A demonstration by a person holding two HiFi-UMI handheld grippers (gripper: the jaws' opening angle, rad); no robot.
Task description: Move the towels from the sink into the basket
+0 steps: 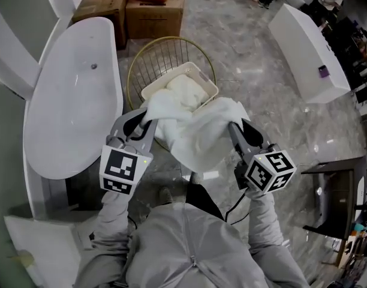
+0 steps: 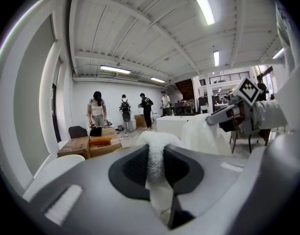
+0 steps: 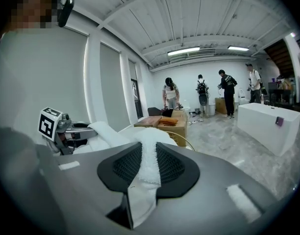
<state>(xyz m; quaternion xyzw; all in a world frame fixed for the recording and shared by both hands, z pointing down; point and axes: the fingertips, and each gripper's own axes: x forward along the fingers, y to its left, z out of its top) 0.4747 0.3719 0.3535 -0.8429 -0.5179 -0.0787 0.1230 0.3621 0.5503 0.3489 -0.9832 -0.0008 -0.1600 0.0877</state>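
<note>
Towel (image 1: 195, 134) stretched at frame centre between both tongs, sagging over the near rim of the basket (image 1: 171, 39), well clear of the sink (image 1: 69, 101) at left. Left gripper (image 1: 146, 115) clenched on one edge, right gripper (image 1: 232, 125) clamped on the other, cloth bunched between each pair of jaws. Likely trouble: letting go too soon and dropping the slack outside the rim onto the floor; snagging the wire and tipping the basket; or one thin pinch slipping under the pull.

The room is seen steeply from above in the head view. The gripper views are aimed level along their jaws, close up; a white terry towel (image 1: 195, 131) and brown cardboard boxes (image 1: 129, 8) are shared by all.
</note>
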